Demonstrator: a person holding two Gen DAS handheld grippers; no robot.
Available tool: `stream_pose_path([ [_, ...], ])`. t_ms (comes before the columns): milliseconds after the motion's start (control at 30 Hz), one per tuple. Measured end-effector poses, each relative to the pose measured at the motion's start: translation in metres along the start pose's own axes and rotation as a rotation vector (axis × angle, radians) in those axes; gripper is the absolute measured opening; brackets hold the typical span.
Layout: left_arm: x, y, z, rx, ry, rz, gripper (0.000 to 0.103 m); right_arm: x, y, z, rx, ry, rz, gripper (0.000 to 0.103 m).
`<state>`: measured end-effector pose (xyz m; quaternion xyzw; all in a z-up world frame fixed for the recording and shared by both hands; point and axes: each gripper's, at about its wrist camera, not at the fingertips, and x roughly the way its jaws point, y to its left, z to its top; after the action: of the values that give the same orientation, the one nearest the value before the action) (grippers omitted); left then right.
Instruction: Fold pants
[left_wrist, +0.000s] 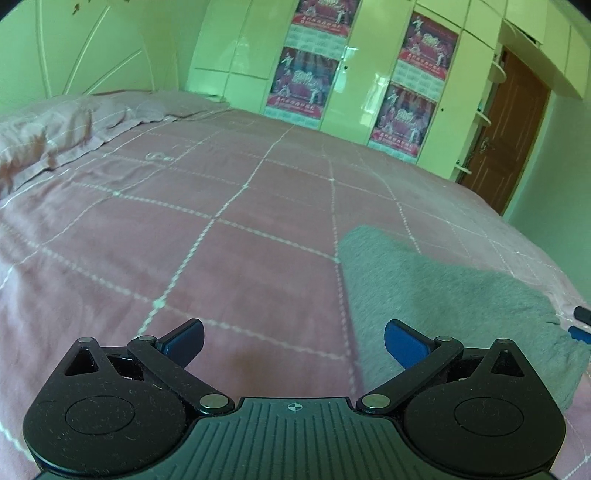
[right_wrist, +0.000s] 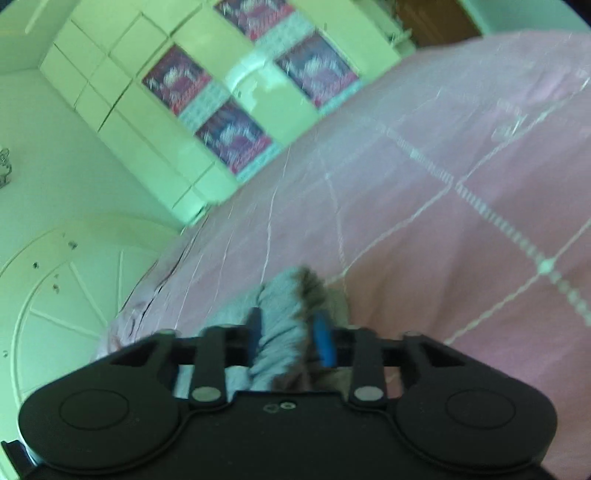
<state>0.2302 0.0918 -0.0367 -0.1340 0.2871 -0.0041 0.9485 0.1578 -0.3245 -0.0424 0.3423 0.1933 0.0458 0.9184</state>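
Note:
Grey pants (left_wrist: 454, 295) lie flat on the pink bed at the right of the left wrist view. My left gripper (left_wrist: 293, 343) is open and empty, hovering above the bedspread just left of the pants' edge. In the right wrist view my right gripper (right_wrist: 290, 339) is shut on a bunched part of the grey pants (right_wrist: 284, 317), held up above the bed; the view is tilted and blurred. The right gripper's blue fingertips (left_wrist: 580, 325) peek in at the left view's right edge, by the far end of the pants.
The pink checked bedspread (left_wrist: 221, 229) covers the bed, with a pillow (left_wrist: 48, 136) at the far left. Behind stand a white wardrobe with posters (left_wrist: 306, 74) and a brown door (left_wrist: 506, 133). The bed's edge runs along the right.

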Motion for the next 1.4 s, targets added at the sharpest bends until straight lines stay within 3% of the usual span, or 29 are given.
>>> stream_pose_path([
  [233,0.015,-0.016,0.013,-0.023,-0.022,-0.053,0.103,0.047,0.04,0.015,-0.108,0.059,0.105,0.031],
  [333,0.015,-0.025,0.018,0.003,-0.035,-0.075,0.103,0.074,0.052,0.022,-0.088,0.125,0.151,0.033],
  [400,0.014,-0.027,0.016,0.012,-0.055,-0.066,0.103,0.097,0.062,0.022,-0.094,0.219,0.132,0.037],
  [433,0.016,-0.026,0.015,0.006,-0.051,-0.063,0.103,0.109,0.061,0.019,-0.088,0.272,0.066,0.034],
  [533,0.026,-0.02,0.017,-0.011,-0.022,-0.047,0.103,0.116,0.037,0.009,-0.043,0.299,-0.013,0.0],
  [733,0.039,-0.001,0.019,-0.099,0.028,-0.025,0.103,0.073,0.01,0.009,0.011,0.248,0.009,0.0],
  [767,0.04,0.001,0.018,-0.113,0.04,-0.031,0.103,0.062,0.011,0.01,0.008,0.22,0.023,0.006],
  [833,0.04,0.0,0.015,-0.113,0.051,-0.045,0.103,0.039,0.013,0.01,-0.012,0.155,0.008,0.027],
  [900,0.036,-0.002,0.013,-0.103,0.049,-0.046,0.103,0.017,0.011,0.008,-0.014,0.123,0.017,0.032],
  [933,0.034,-0.002,0.012,-0.106,0.047,-0.049,0.103,0.009,0.009,0.005,-0.006,0.119,0.022,0.041],
  [967,0.03,-0.002,0.01,-0.115,0.045,-0.054,0.103,0.003,0.006,0.002,0.005,0.123,0.014,0.059],
  [1033,0.027,0.0,0.009,-0.134,0.054,-0.076,0.103,-0.007,-0.007,-0.003,0.059,0.133,0.005,0.072],
  [1200,0.024,-0.002,0.004,-0.108,0.118,-0.079,0.103,-0.007,-0.039,-0.011,0.249,0.203,0.034,0.077],
  [1300,0.025,-0.005,0.0,-0.097,0.15,-0.101,0.103,0.002,-0.04,-0.014,0.236,0.229,0.014,0.08],
  [1400,0.029,-0.009,-0.009,-0.103,0.185,-0.101,0.103,0.01,-0.037,-0.017,0.214,0.251,0.023,0.091],
])
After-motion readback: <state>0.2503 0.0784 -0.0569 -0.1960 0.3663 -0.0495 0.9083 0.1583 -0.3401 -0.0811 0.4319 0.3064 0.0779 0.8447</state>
